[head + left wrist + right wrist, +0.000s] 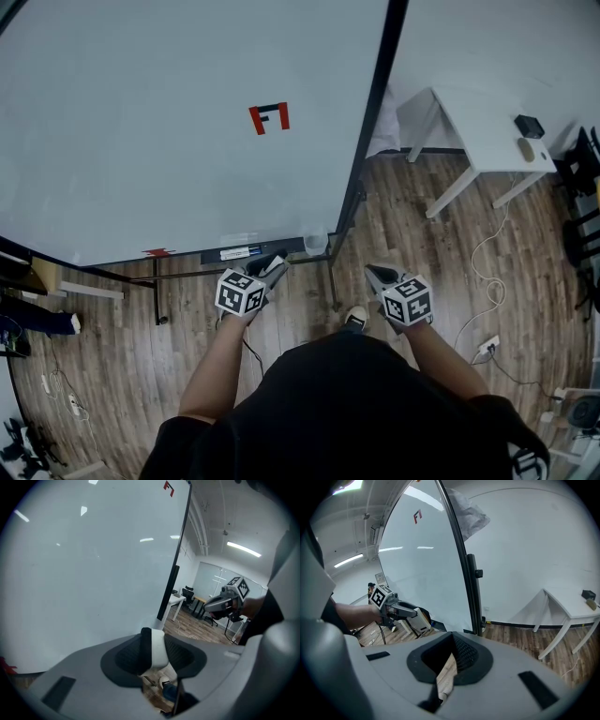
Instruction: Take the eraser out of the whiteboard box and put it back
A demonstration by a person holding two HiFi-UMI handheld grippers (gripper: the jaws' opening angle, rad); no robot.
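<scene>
My left tongs [270, 270] are clamped on the eraser [157, 649], out of the whiteboard box [317, 242] near the right end of the tray [214, 255] — right tongs [377, 275] closed, empty — so next I should lower it straight into the box.

Eraser [158, 645], white body with a dark felt face, is clamped upright between the pads of the left gripper [154, 655]. Whiteboard [84, 573] is seen filling the left side, a red mark [168, 488] near its top, edged by a black frame [176, 559]. Right gripper [209, 605] is held at far right, over wooden floor [197, 632]
</scene>
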